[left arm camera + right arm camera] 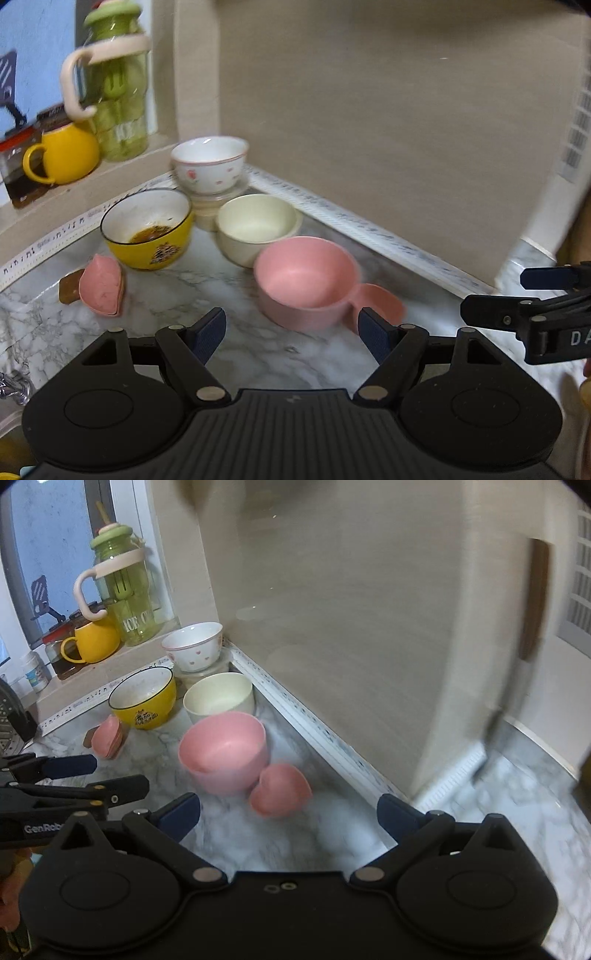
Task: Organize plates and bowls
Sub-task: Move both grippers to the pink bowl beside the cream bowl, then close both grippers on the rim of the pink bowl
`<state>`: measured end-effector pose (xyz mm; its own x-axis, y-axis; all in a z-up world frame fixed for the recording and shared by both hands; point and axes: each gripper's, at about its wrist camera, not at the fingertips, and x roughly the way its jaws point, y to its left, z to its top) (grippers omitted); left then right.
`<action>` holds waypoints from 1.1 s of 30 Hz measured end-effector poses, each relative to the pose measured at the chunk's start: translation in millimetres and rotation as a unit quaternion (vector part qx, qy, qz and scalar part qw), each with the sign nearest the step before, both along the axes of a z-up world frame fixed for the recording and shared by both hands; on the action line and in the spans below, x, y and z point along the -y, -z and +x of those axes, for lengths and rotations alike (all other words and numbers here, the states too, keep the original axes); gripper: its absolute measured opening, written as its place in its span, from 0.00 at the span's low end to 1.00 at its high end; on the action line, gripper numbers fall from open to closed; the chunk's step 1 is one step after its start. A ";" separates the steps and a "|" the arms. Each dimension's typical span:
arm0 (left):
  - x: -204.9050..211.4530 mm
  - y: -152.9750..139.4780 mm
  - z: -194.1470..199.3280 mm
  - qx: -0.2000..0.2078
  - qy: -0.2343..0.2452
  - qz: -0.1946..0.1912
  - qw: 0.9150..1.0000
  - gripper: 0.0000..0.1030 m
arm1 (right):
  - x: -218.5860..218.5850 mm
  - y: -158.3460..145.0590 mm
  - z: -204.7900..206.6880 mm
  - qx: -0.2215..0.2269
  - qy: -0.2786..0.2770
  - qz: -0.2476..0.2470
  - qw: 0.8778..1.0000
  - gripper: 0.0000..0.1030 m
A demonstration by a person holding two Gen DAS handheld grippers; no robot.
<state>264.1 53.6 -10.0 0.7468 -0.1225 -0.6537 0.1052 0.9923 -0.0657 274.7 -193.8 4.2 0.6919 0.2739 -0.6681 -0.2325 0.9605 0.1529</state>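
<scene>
Blue-padded fingers fill the bottom of both views: the left hand-held gripper (pixel 291 332) stands wide with nothing between its pads, and the right hand-held gripper (pixel 288 812) is spread just as wide, also empty. Both hover over the marble worktop (pixel 258 354), well short of the dishes.

Straight ahead of the left one sits the pink bowl (pixel 308 282), upright, with a small pink heart-shaped dish (pixel 280 790) touching its lower right side. Behind it stands the cream bowl (pixel 256 230), and to the left the yellow bowl (pixel 147 229), which shows dark residue inside. At the corner, a white bowl with hearts (pixel 208 166) is perched on a stack of pale dishes. More small pink dishes (pixel 101 290) lean on edge at the left of the frame.

That pink bowl looks like light, stiff plastic or wheat-straw ware, unlikely to crack, though probably smooth. I'd pinch its rim wall, one pad inside and one outside. The white bowl looks ceramic: heavier, fragile, and precarious on that stack.
</scene>
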 end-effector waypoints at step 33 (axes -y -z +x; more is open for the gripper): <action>-21.1 65.1 112.4 -0.062 -0.028 -0.029 0.997 0.55 | -51.7 70.3 121.5 -0.082 -0.059 0.019 0.995 0.37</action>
<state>376.5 74.7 -75.1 0.6675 -0.1231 -0.7344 0.0366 0.9905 -0.1327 396.2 -142.1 -66.1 0.5360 0.3743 -0.7567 -0.3130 0.9206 0.2336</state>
